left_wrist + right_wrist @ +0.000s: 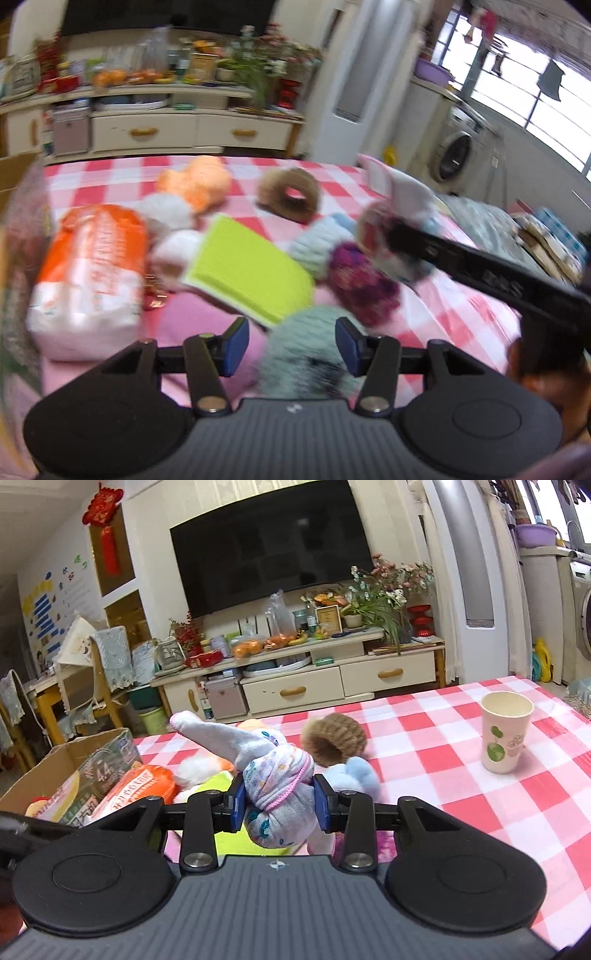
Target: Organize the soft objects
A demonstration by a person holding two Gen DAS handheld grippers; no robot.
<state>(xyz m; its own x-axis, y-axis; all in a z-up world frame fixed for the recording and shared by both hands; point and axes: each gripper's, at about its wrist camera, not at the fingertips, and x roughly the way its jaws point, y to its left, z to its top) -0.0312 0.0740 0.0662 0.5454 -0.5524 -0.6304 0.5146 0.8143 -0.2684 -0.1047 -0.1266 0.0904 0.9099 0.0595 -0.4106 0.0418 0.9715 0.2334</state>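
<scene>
In the left wrist view my left gripper [291, 347] is open, and a teal fluffy ball [306, 365] lies on the pink check cloth between its blue pads, clear of the left pad. Ahead lie a lime green cloth pad [251, 269], a purple fluffy ball [364, 280], a light blue fluffy piece [325, 232], a brown ring [291, 194] and an orange plush [195, 181]. My right gripper [279, 805] is shut on a white flower-print cloth bundle [277, 779], held above the table; the same bundle [380, 229] shows at the right of the left wrist view.
An orange and white packet [92, 273] lies at the left. A cardboard box [55, 768] with packets stands off the table's left end. A paper cup [506, 731] stands at the right on the check tablecloth [443, 775]. A TV cabinet [332, 679] is beyond.
</scene>
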